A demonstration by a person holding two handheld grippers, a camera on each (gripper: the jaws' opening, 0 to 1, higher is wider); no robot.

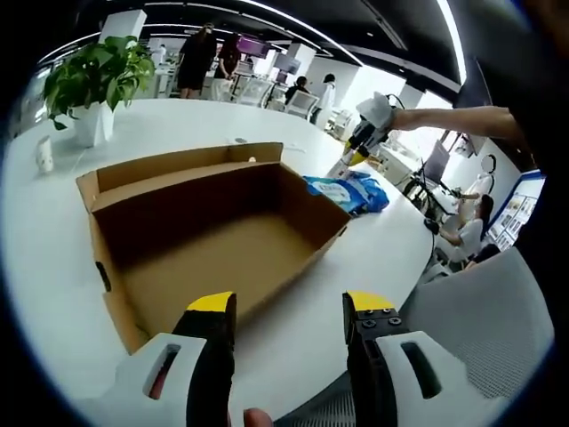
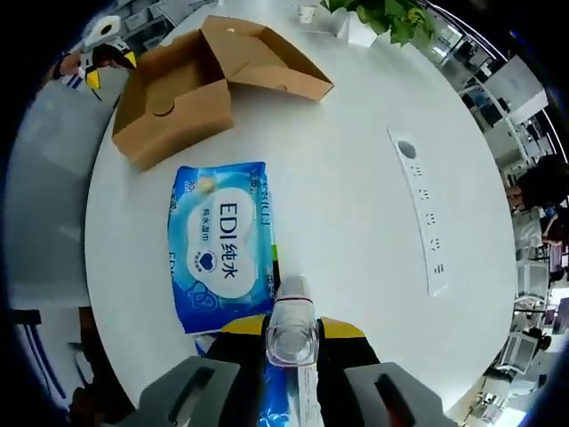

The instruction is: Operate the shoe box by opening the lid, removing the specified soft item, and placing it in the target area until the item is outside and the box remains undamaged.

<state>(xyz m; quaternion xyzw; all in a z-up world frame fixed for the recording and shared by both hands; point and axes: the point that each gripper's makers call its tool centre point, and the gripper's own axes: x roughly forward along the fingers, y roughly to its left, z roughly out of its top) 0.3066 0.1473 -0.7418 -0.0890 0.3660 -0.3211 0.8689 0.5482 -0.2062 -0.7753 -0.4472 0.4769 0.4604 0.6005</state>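
White and round, the office table (image 2: 356, 178) carries everything, with desks and people blurred far behind. Nearest in the left gripper view, the left gripper (image 1: 289, 311) hovers with its yellow-tipped jaws spread apart and nothing between them, just short of the near wall of the cardboard shoe box (image 1: 213, 240). That box lies with its lid folded back on the far side and its inside bare, so the opening and removal look finished. Beyond its right corner lies the blue wet wipes pack (image 1: 348, 191), and farther right the right gripper (image 1: 366, 133) is held up on an outstretched arm. In the right gripper view its jaws sit close together around a clear strip or tube at the bottom edge, touching the near end of the pack; whether they pinch the pack itself I cannot tell. The pack rests flat on bare table, near the box yet apart from it, probably set down as the target spot. Farthest stand a potted plant (image 1: 93, 76) and a power strip (image 2: 422, 209).
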